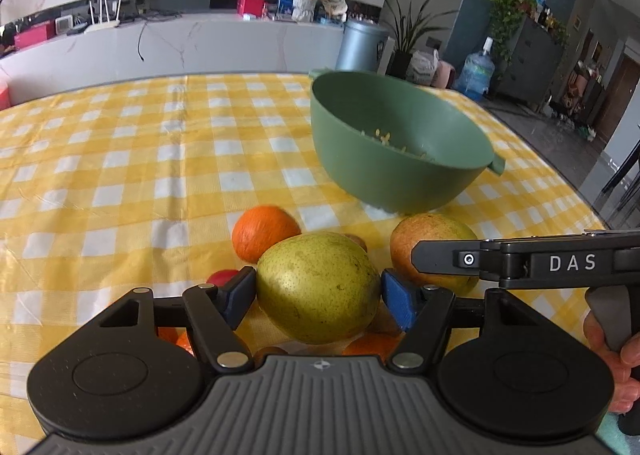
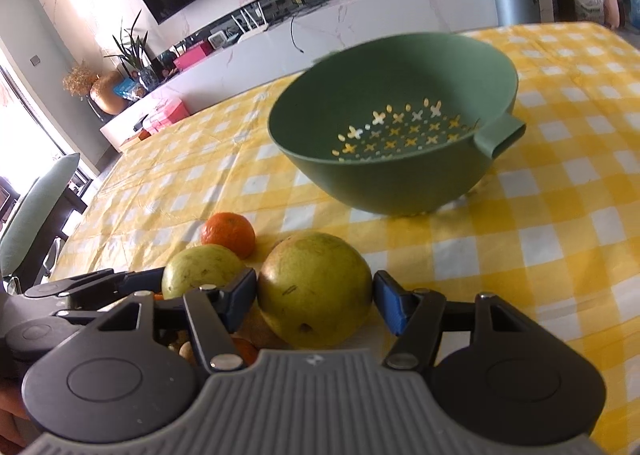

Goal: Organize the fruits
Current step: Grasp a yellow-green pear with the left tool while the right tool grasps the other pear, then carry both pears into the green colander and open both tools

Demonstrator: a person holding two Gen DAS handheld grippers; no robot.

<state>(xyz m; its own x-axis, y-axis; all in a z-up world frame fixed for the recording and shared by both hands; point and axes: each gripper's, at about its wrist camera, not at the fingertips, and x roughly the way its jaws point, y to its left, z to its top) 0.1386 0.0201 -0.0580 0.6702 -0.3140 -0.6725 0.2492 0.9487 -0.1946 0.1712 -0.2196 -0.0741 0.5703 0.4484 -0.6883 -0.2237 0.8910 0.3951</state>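
Checkered yellow tabletop carries a green colander at upper right, presumably the destination, while left tongs clamp one pear and right tongs clamp another pear, low centre.

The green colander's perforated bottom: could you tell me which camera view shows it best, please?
The right wrist view: it looks into the green colander, showing the cross-shaped holes clearly. The left wrist view sees it from lower, with only a sliver of the holes.
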